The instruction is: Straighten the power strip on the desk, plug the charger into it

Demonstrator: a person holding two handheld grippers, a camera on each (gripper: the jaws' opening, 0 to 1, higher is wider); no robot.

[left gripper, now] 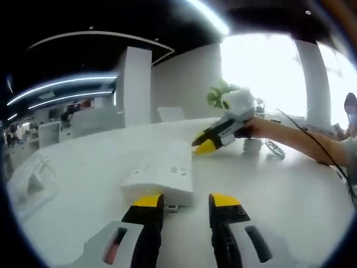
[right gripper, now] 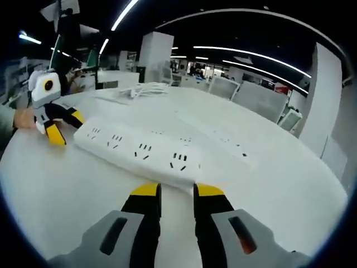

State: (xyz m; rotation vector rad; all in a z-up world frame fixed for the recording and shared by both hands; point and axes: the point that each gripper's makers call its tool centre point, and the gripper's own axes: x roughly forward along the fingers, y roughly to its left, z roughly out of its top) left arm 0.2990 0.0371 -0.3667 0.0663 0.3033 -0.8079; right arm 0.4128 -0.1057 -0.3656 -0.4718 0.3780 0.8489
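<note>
While the long white plastic power strip (right gripper: 162, 148) is lying flat on the round white table (right gripper: 67, 201), the left gripper (left gripper: 187, 202) is hovering just short of one narrow end of it, its yellow-tipped jaws spread apart and holding nothing. Facing the strip's long side, the right gripper (right gripper: 170, 191) is sitting with jaws slightly parted, also empty. A coiled white cable (right gripper: 146, 88) is resting farther back, and a small green potted plant (left gripper: 220, 94) is standing beyond.

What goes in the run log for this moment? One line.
phase: straightening | power strip: flat on desk | left tool: open, at strip's end | right tool: open, at strip's side | charger: not plugged
</note>
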